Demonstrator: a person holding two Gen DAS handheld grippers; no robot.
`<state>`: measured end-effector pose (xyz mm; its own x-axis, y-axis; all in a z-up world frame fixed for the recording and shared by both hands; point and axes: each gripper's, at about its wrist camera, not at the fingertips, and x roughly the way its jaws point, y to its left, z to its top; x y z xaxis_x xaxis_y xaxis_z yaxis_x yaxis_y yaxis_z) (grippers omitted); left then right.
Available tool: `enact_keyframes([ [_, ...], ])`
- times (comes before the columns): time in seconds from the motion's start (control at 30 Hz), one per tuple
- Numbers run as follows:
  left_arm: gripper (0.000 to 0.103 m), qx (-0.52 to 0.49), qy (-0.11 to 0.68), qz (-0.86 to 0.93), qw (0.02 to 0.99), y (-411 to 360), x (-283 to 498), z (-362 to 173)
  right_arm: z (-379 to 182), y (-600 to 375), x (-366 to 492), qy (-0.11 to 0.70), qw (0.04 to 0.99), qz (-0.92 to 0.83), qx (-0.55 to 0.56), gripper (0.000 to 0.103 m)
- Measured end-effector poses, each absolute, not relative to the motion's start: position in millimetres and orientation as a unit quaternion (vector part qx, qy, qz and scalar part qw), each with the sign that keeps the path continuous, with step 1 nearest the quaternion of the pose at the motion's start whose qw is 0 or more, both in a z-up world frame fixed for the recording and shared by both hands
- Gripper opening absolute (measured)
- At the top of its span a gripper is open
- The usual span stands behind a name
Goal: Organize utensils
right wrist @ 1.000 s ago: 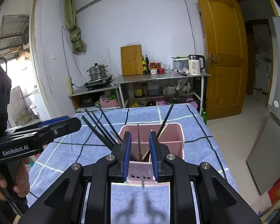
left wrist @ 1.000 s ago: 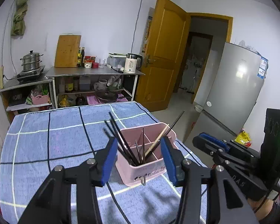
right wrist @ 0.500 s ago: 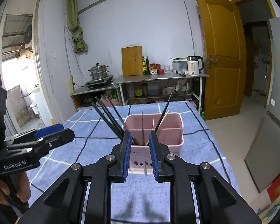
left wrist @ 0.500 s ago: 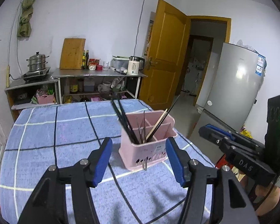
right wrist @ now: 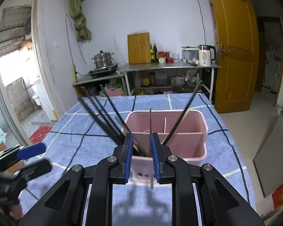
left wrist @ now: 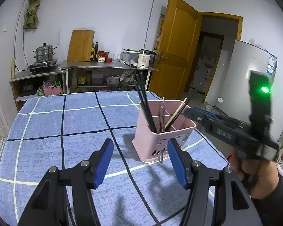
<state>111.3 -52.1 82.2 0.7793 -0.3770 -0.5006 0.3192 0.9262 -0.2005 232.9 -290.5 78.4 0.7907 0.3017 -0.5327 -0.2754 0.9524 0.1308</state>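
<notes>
A pink utensil holder with dividers (left wrist: 164,130) (right wrist: 179,131) stands on the blue checked tablecloth (left wrist: 66,131). It holds several black chopsticks (left wrist: 144,103) (right wrist: 103,120), a light wooden chopstick (left wrist: 176,114) and thin metal utensils. My left gripper (left wrist: 140,161) is open and empty, just short of the holder's left front. My right gripper (right wrist: 141,157) hovers over the holder's near rim, its jaws narrowly apart with nothing between them. It also shows blurred in the left wrist view (left wrist: 203,115).
Behind the table stand a steel shelf (left wrist: 105,67) with a cutting board, bottles and a kettle (left wrist: 144,61), and a stove with a steamer pot (left wrist: 44,54). A yellow door (left wrist: 176,45) and a fridge (left wrist: 241,79) are to the right.
The left gripper has pulled back and shifted left, so the holder now sits to its right. The right gripper has come in closer over the holder's near rim.
</notes>
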Motion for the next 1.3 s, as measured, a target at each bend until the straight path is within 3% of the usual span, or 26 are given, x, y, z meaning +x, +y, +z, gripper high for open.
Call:
enact_keyframes([
  [0.23,0.062,-0.056,0.289,-0.186,0.937,-51.0,134.1,64.1,56.2,-286.3,277.5,0.311,0.939,0.145,0.02,0.019],
  [0.43,0.062,-0.062,0.299,-0.192,0.933,-52.5,151.6,52.8,47.5,-285.3,293.9,0.322,0.936,0.144,0.014,0.005],
  [0.87,0.062,-0.068,0.313,-0.191,0.928,-52.5,158.3,44.1,95.1,-291.3,274.3,0.255,0.955,0.154,0.015,0.005],
  [1.3,0.062,-0.065,0.311,-0.19,0.929,-53.6,151.7,50.7,81.4,-298.4,257.7,0.268,0.951,0.154,0.026,0.005],
])
